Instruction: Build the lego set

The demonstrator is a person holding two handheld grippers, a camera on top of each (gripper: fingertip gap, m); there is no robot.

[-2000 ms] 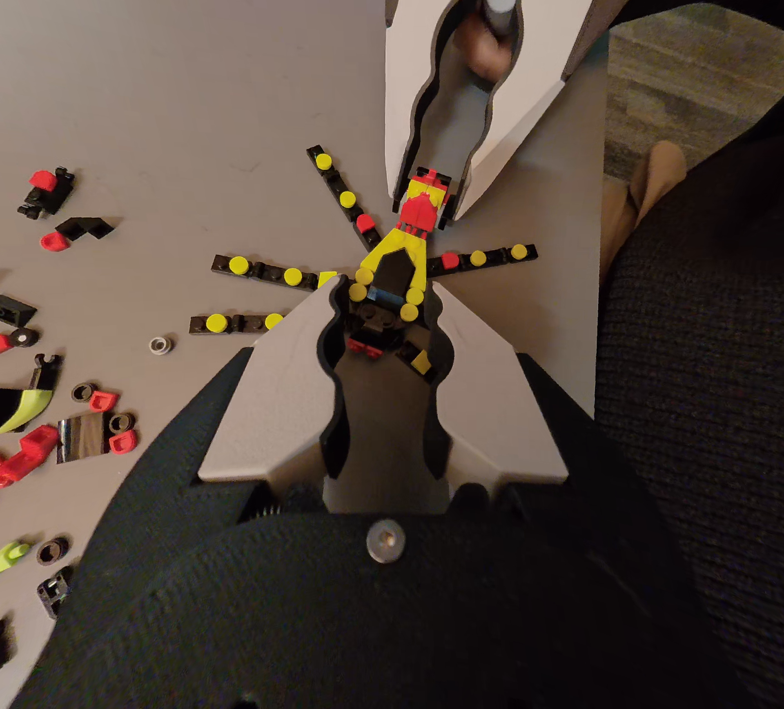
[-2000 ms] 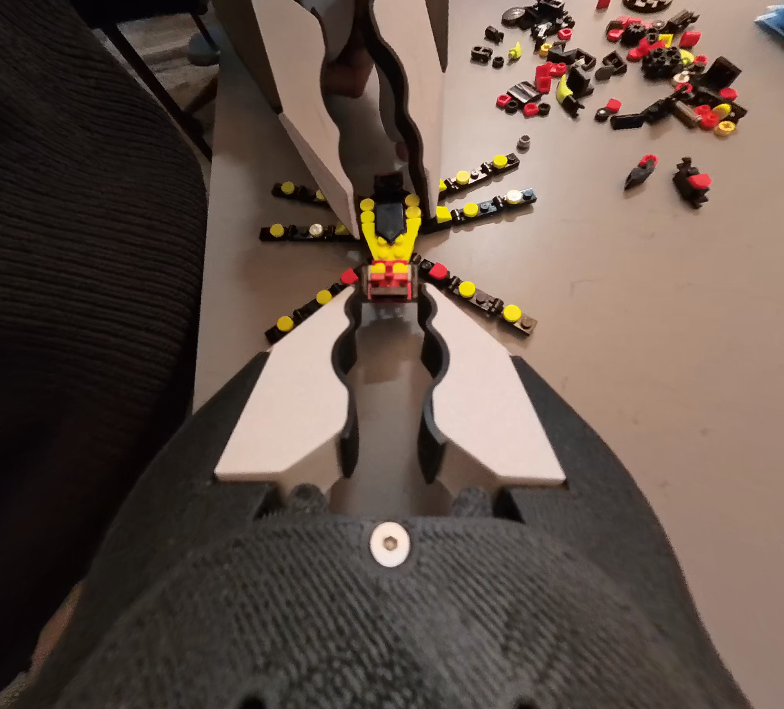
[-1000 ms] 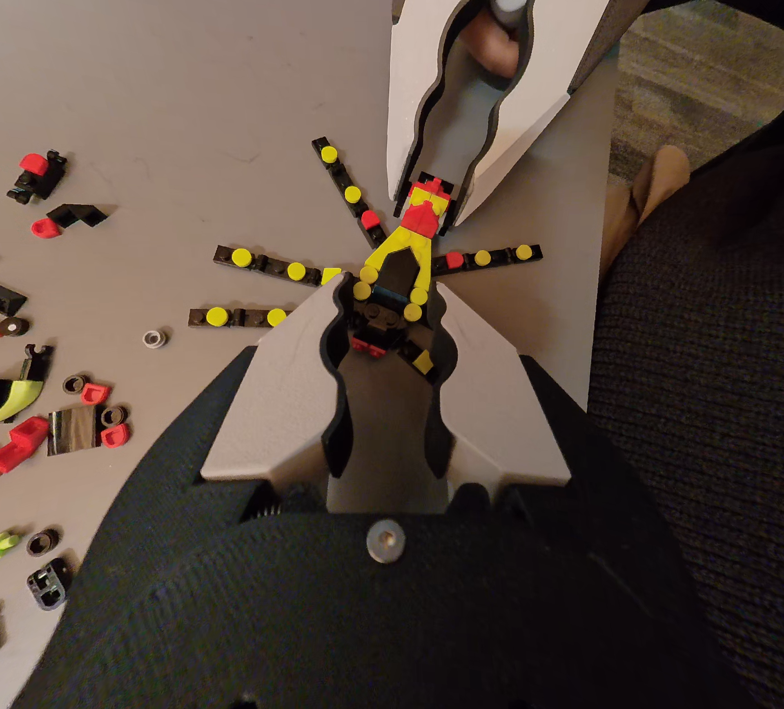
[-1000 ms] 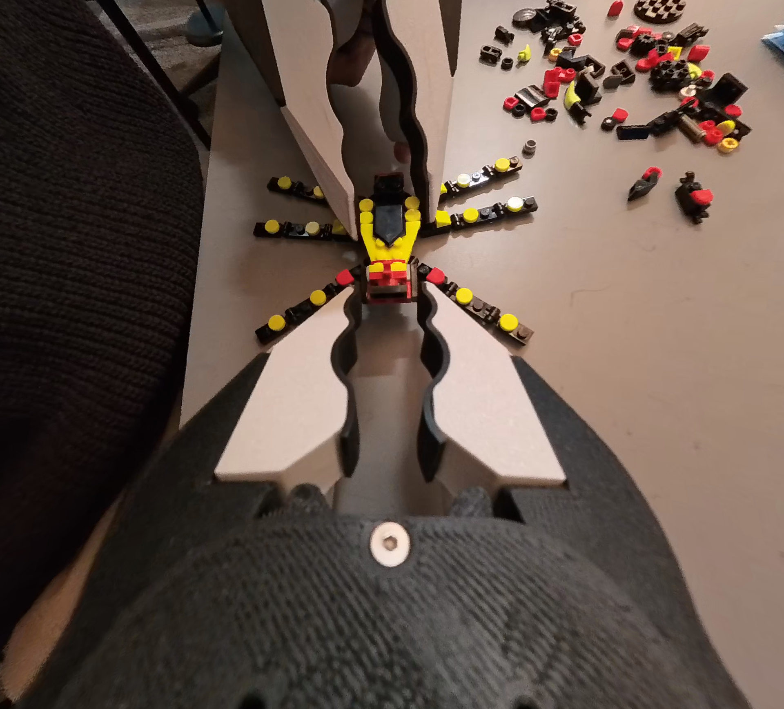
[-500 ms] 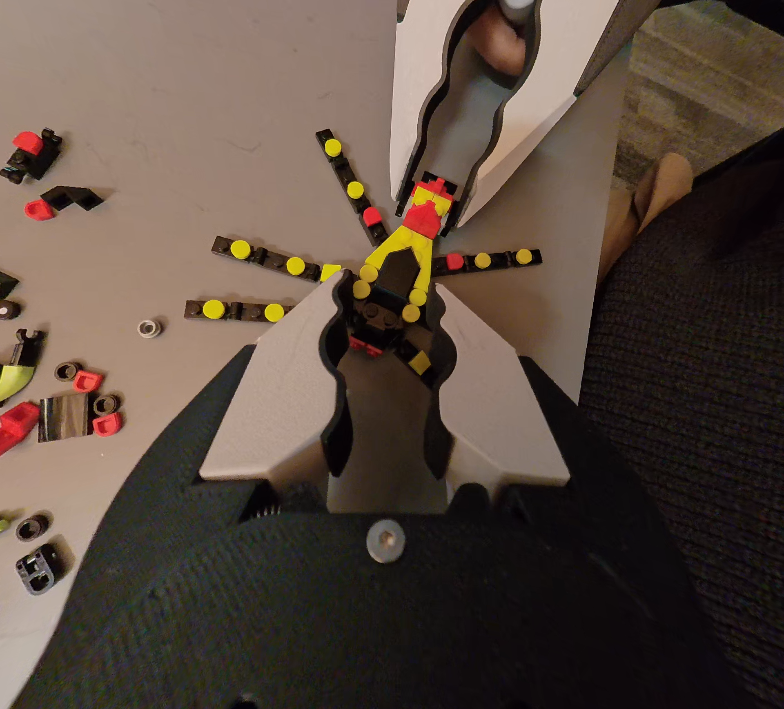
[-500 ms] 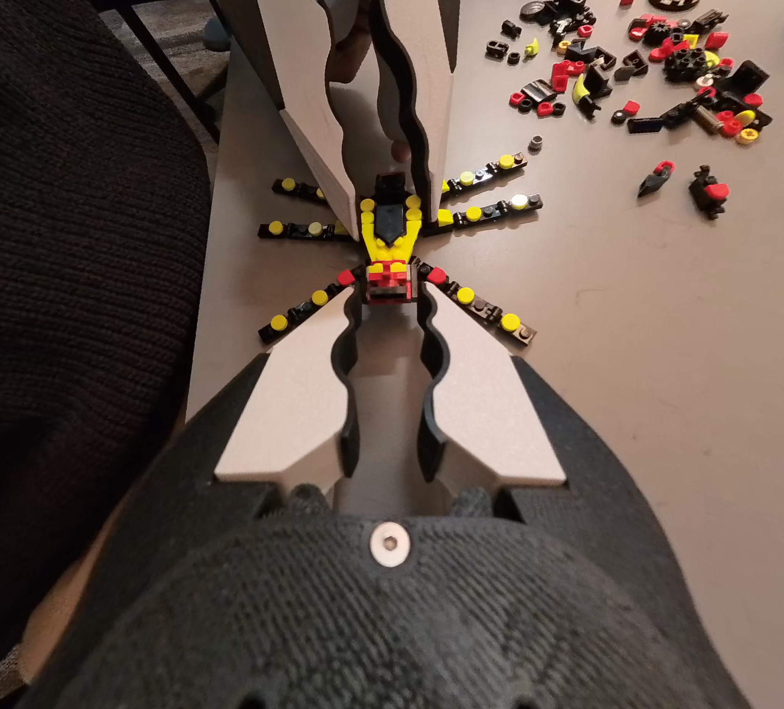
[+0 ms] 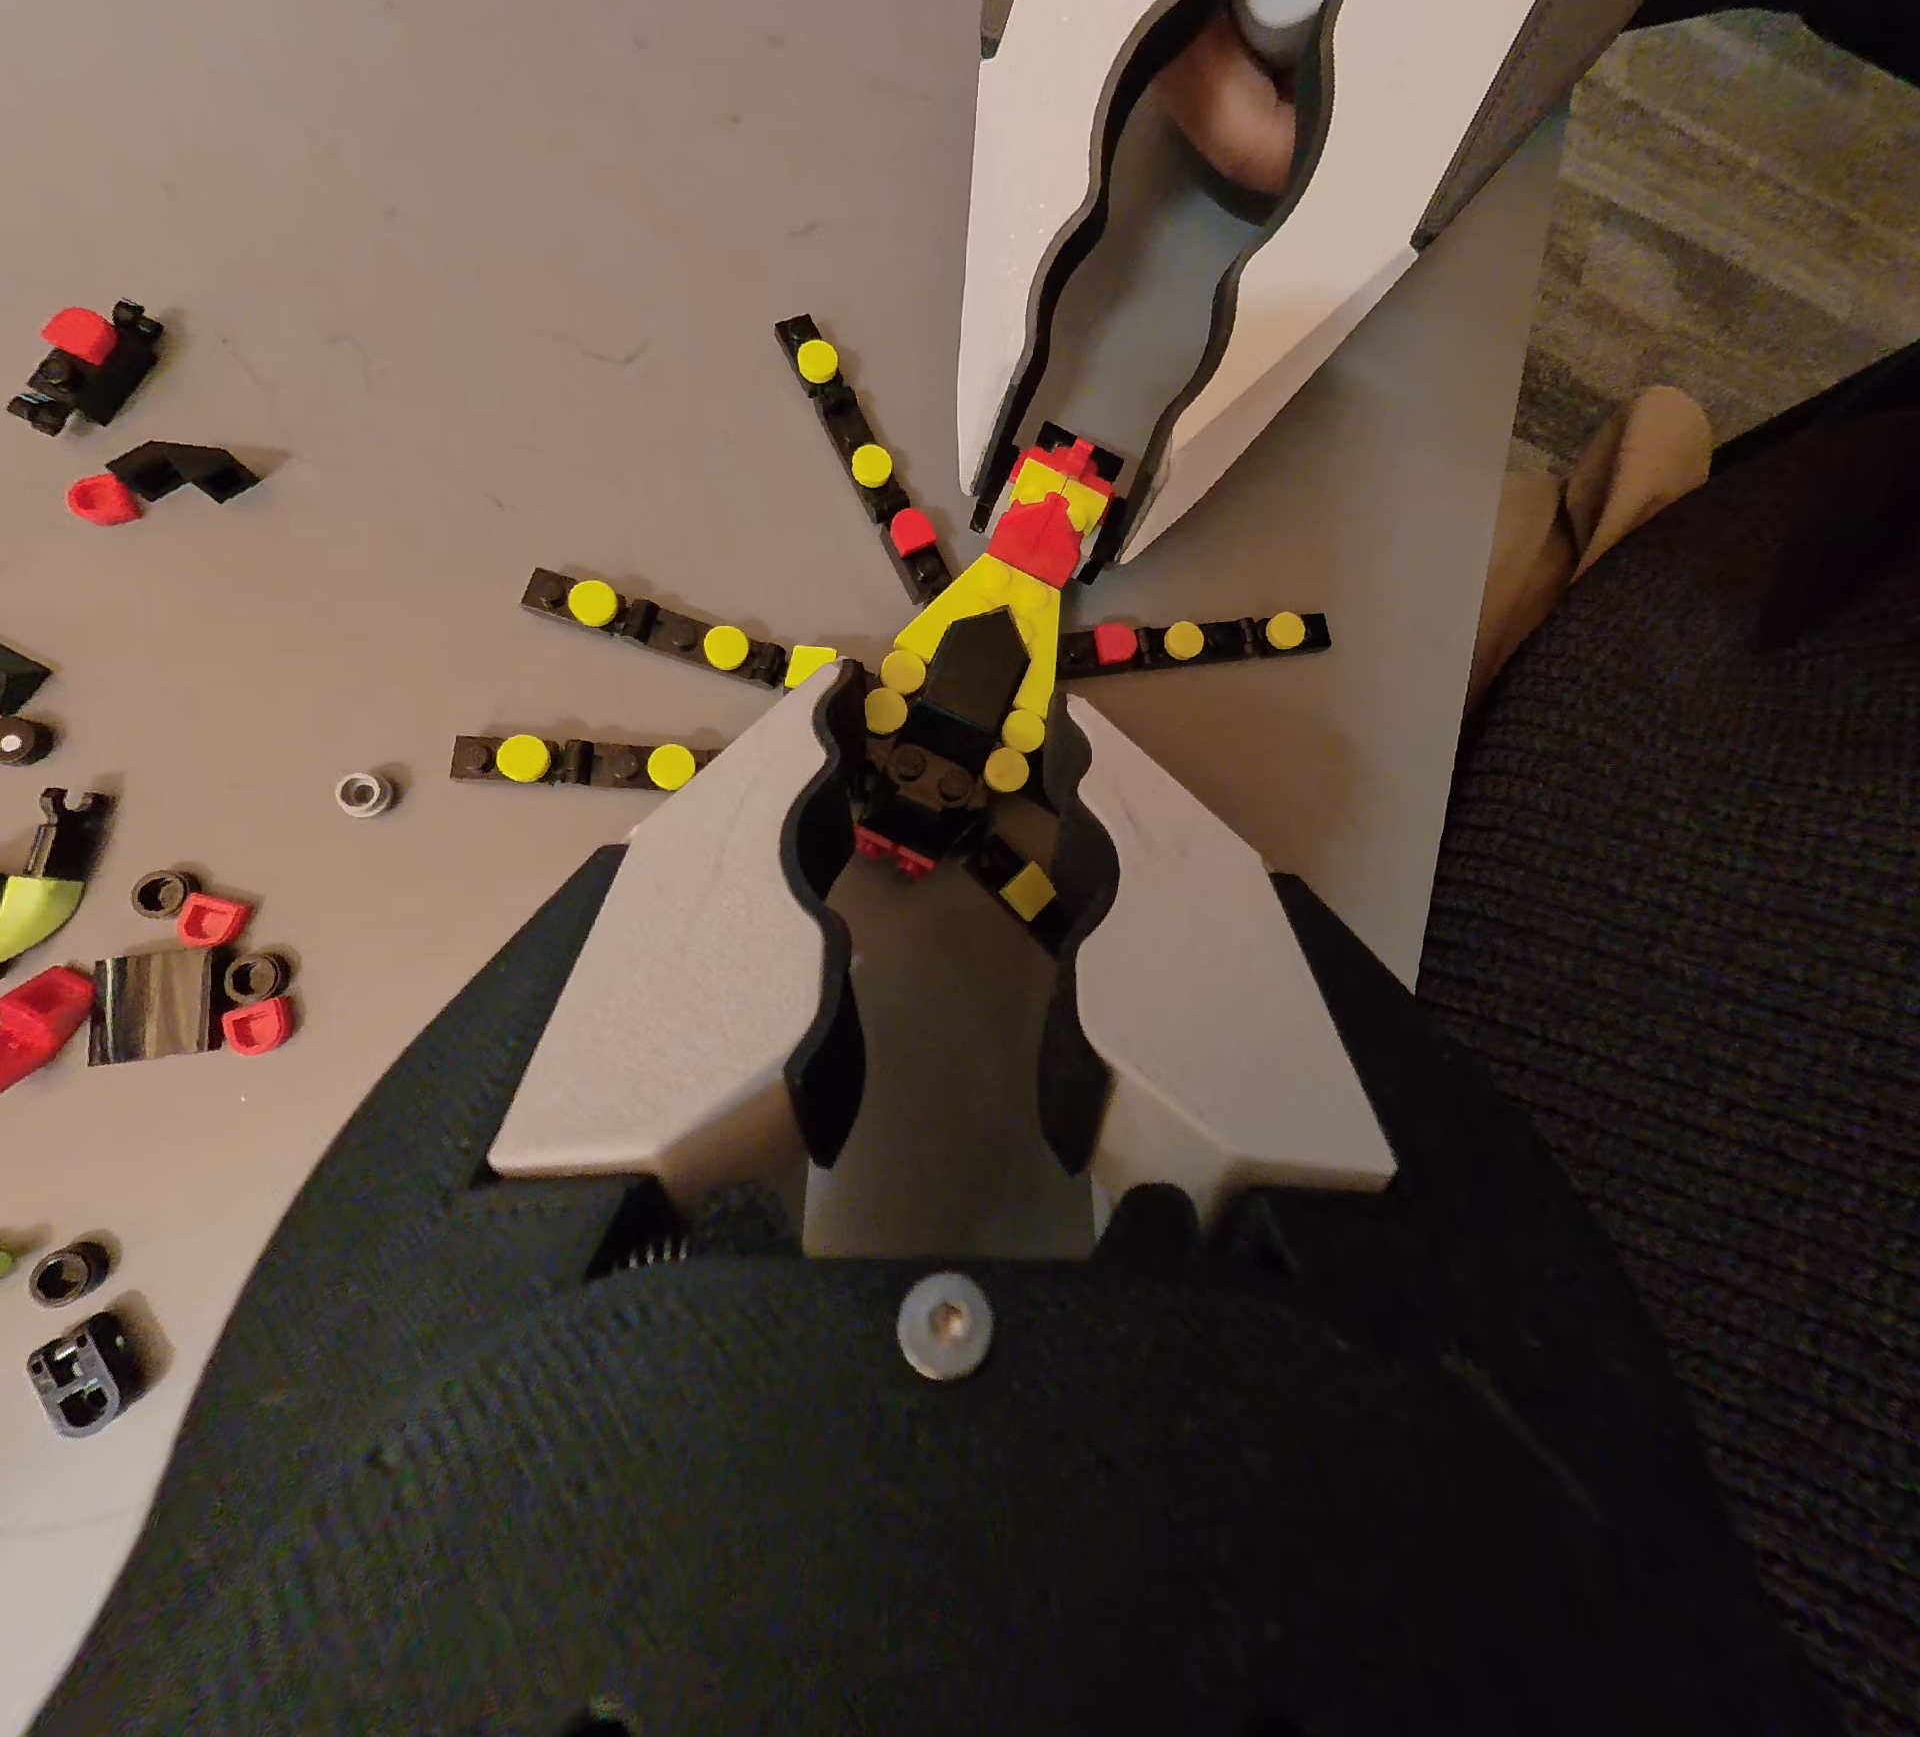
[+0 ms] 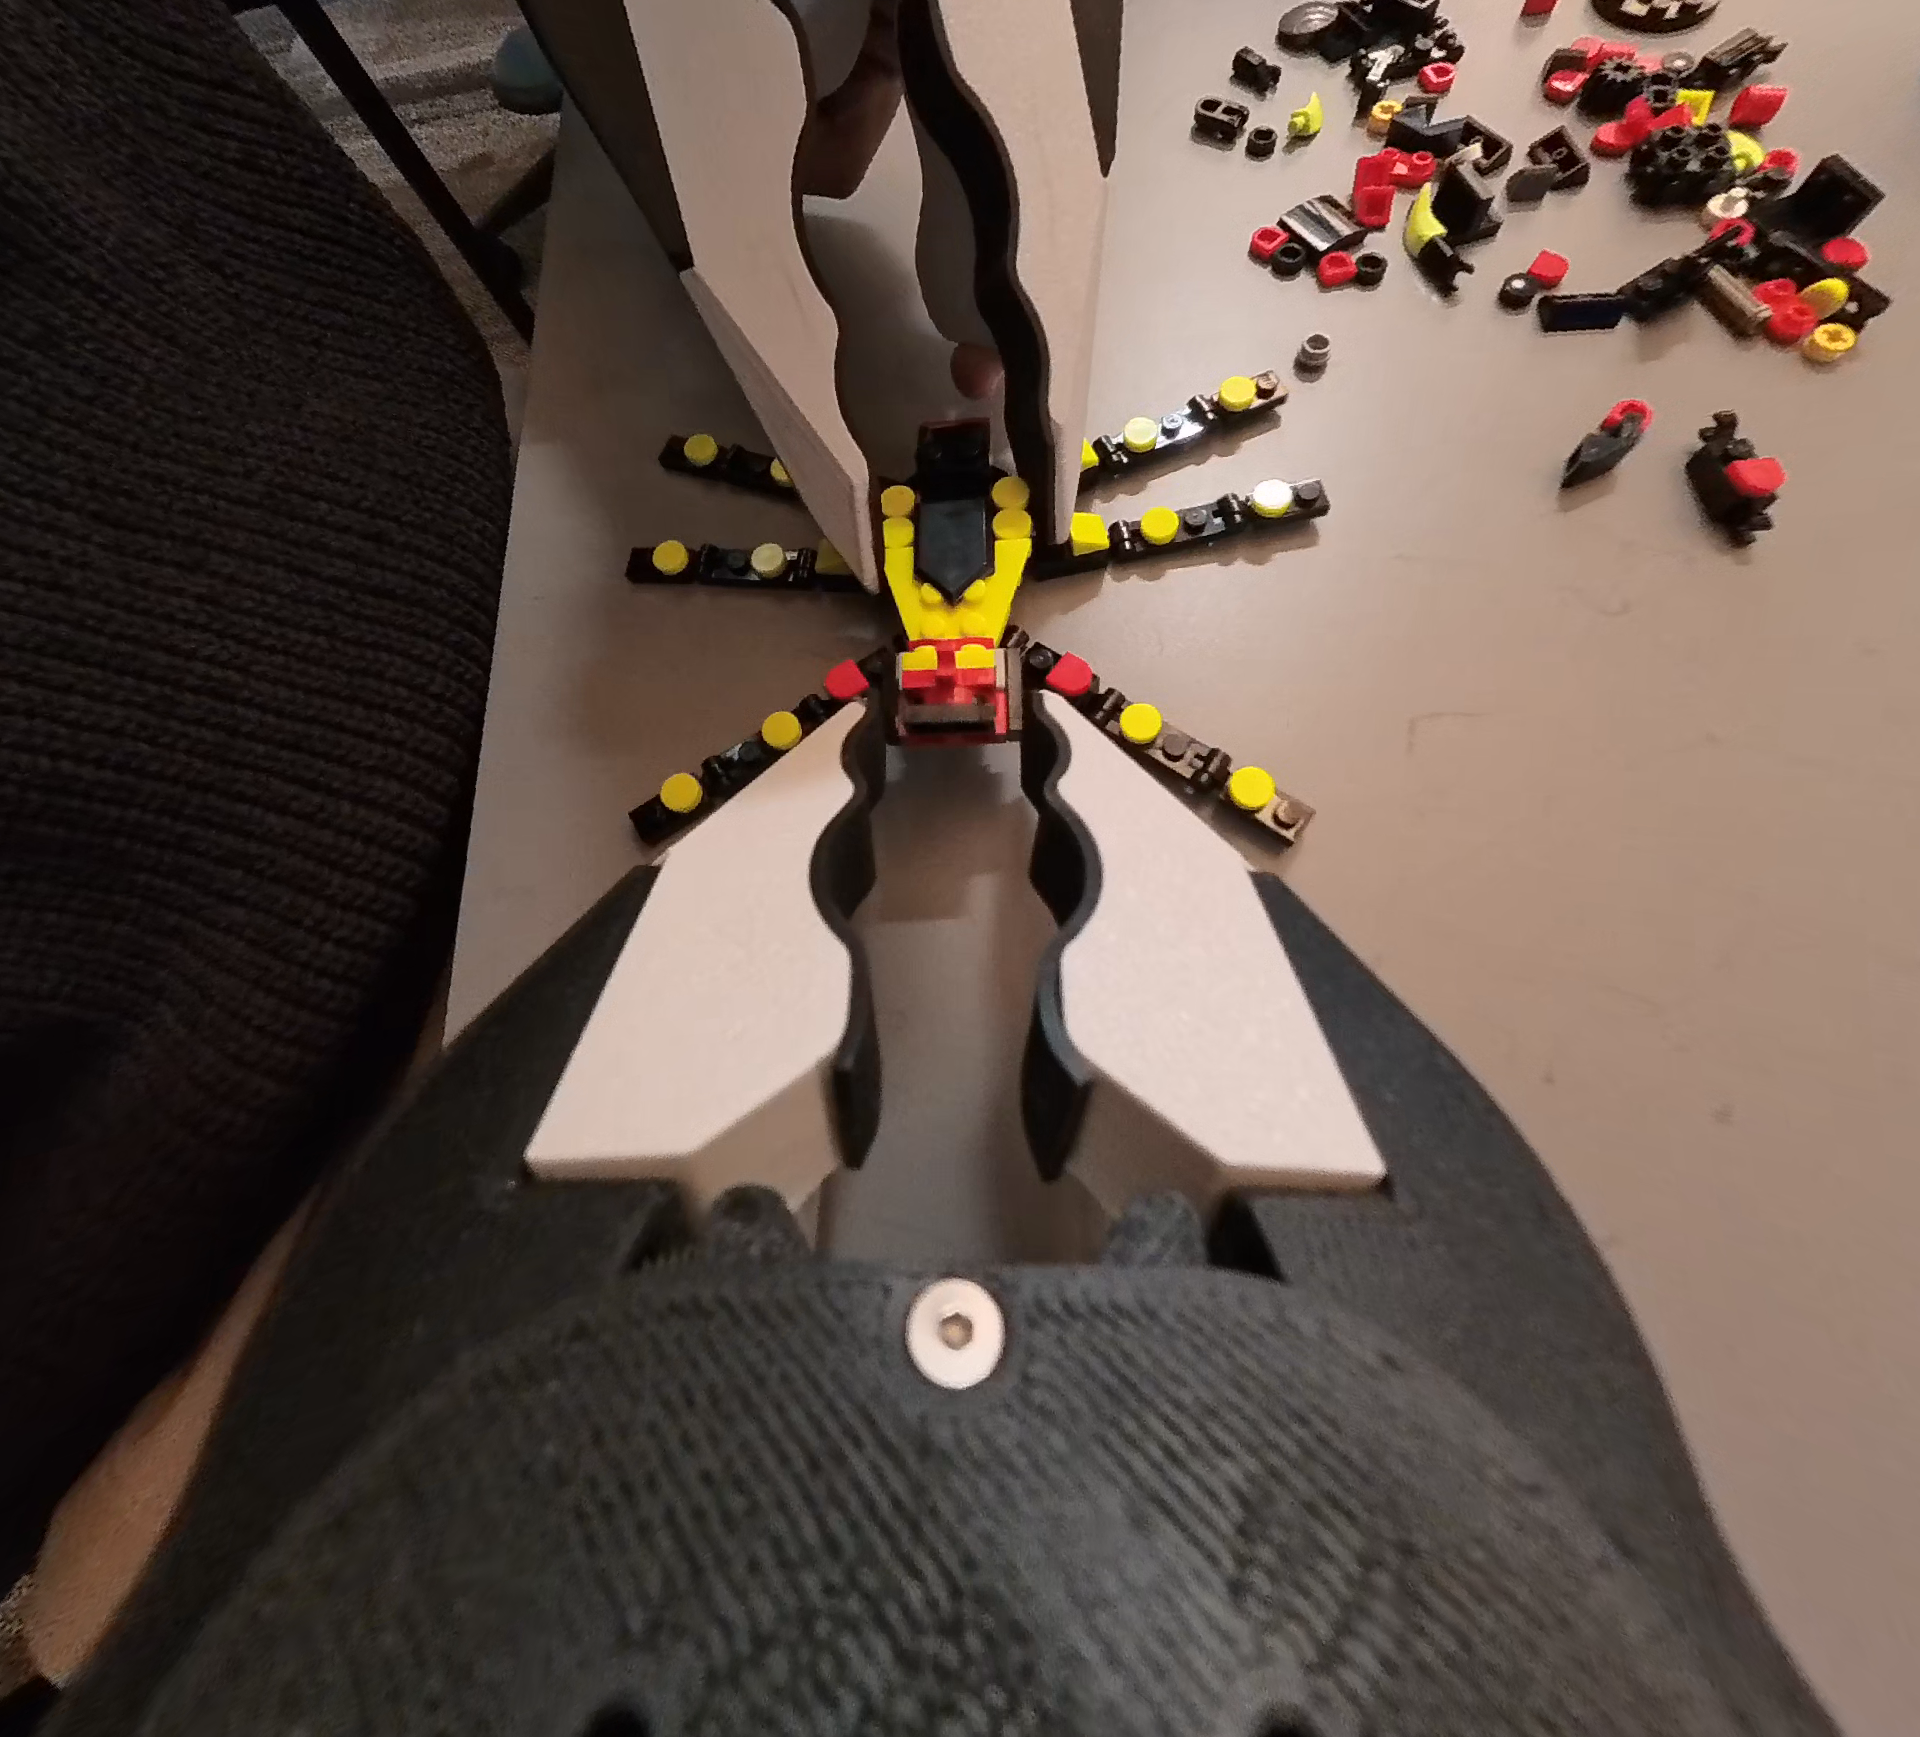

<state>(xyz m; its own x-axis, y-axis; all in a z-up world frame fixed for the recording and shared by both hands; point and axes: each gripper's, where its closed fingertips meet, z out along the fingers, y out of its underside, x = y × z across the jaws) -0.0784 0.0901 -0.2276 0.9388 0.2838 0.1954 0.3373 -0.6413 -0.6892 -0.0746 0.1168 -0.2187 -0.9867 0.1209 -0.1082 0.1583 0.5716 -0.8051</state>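
Observation:
A lego spider (image 7: 971,664) lies on the grey table (image 7: 416,129) near its edge. It has a yellow and black body, a red head, and black legs with yellow and red studs. My left gripper (image 7: 951,711) is shut on the black and yellow rear of the body. My right gripper (image 8: 954,721) is shut on the red head end (image 8: 951,700). The two grippers face each other along the body. The right gripper also shows in the left wrist view (image 7: 1055,513), and the left gripper in the right wrist view (image 8: 961,534). One rear leg is partly hidden under the left fingers.
Loose black, red and yellow pieces lie scattered to one side (image 7: 156,991), and they show as a pile in the right wrist view (image 8: 1662,181). A small grey round stud (image 7: 364,794) lies near the legs. The table edge (image 7: 1455,752) runs beside the spider, next to dark knit clothing (image 7: 1714,960). My left and right fingertips are right by each other.
Both grippers have kept their hold on the spider. The views have drifted slightly over the table, and the spider has barely moved.

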